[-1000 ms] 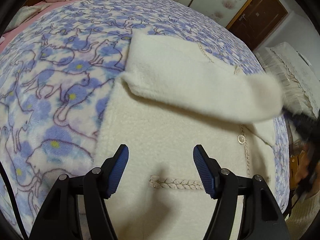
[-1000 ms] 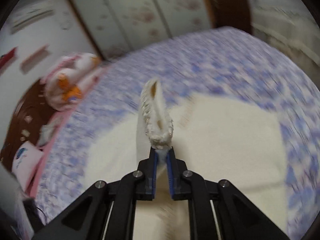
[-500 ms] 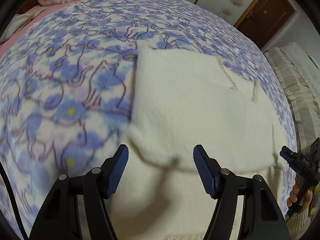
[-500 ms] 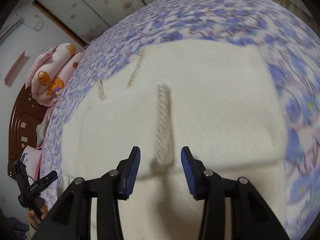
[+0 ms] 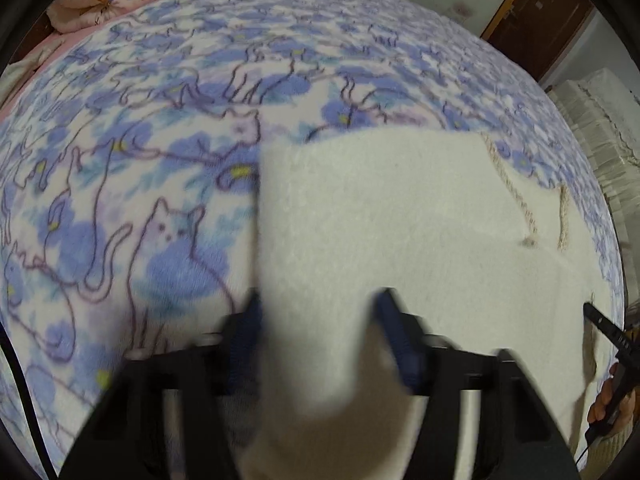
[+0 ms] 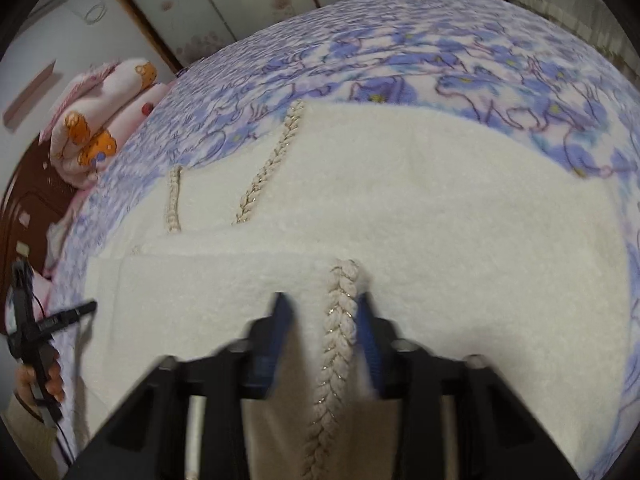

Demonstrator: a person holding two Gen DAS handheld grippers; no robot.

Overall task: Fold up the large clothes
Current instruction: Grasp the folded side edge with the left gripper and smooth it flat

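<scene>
A cream fleece garment (image 5: 400, 216) with braided trim lies folded on the blue cat-print blanket (image 5: 120, 184). My left gripper (image 5: 316, 328) is open, its blue fingers either side of the garment's folded left edge, low over it. In the right wrist view the garment (image 6: 420, 184) fills the middle. My right gripper (image 6: 322, 320) is open, its fingers straddling a braided trim strip (image 6: 340, 320) on the near fold. Each gripper shows at the edge of the other's view, the right one (image 5: 608, 332) and the left one (image 6: 52, 320).
A rolled pink bear-print quilt (image 6: 100, 120) lies at the bed's head, by the brown headboard (image 6: 24, 208). A brown door (image 5: 540, 12) and floral wardrobe panels (image 6: 224, 0) stand beyond the bed. A cream lace-covered seat (image 5: 600, 120) is at the right.
The right gripper carried the sleeve across, opened and let it go. Both grippers have dropped low onto the folded garment, and the left one has closed in on its left edge.
</scene>
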